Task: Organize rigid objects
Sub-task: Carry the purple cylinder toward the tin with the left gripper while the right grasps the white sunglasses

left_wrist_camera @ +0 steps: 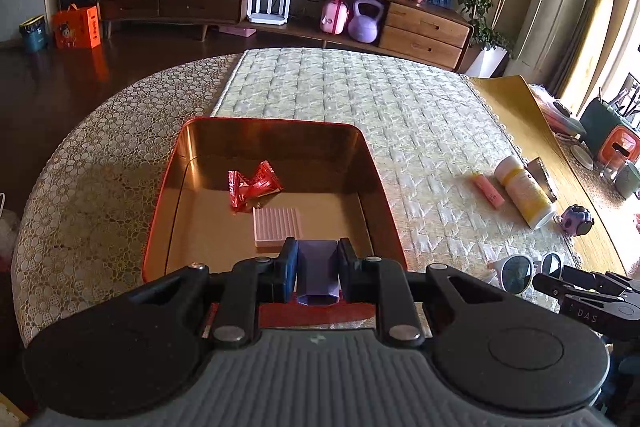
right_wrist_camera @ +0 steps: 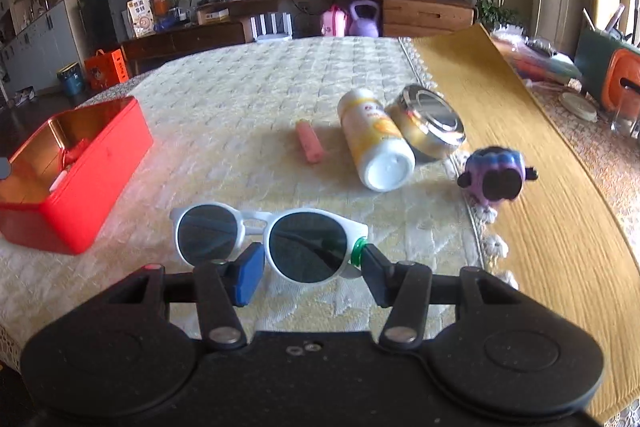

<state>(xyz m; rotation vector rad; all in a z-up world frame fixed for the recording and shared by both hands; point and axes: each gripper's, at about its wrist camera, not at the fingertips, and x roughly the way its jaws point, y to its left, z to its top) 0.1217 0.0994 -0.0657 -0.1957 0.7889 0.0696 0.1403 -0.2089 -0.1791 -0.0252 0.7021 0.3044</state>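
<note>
Inside the red tin (left_wrist_camera: 160,195) at frame centre lie a candy wrapper (left_wrist_camera: 253,187) and pink block (left_wrist_camera: 277,229), the left tongs (left_wrist_camera: 318,269) clenched on a purple box (left_wrist_camera: 318,275) above it, while the right tongs (right_wrist_camera: 312,267) stand released around white sunglasses (right_wrist_camera: 264,239), with bottle (right_wrist_camera: 376,139), tube (right_wrist_camera: 309,141), can (right_wrist_camera: 430,125) and toy (right_wrist_camera: 496,177) left on the desk (right_wrist_camera: 280,87).

black gripper (right_wrist_camera: 310,273), blue pads (right_wrist_camera: 249,279), silver screws

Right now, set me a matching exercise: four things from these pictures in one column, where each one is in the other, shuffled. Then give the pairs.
Things:
1. purple block
2. red candy wrapper
3. white sunglasses
4. white and yellow bottle

Places:
A. lying on its side against the metal tin
B. inside the red box, on its floor
C. flat on the tablecloth, one lens between the open right gripper fingers
D. clamped in the left gripper

Pairs: 1-D, 2-B, 3-C, 4-A
</note>
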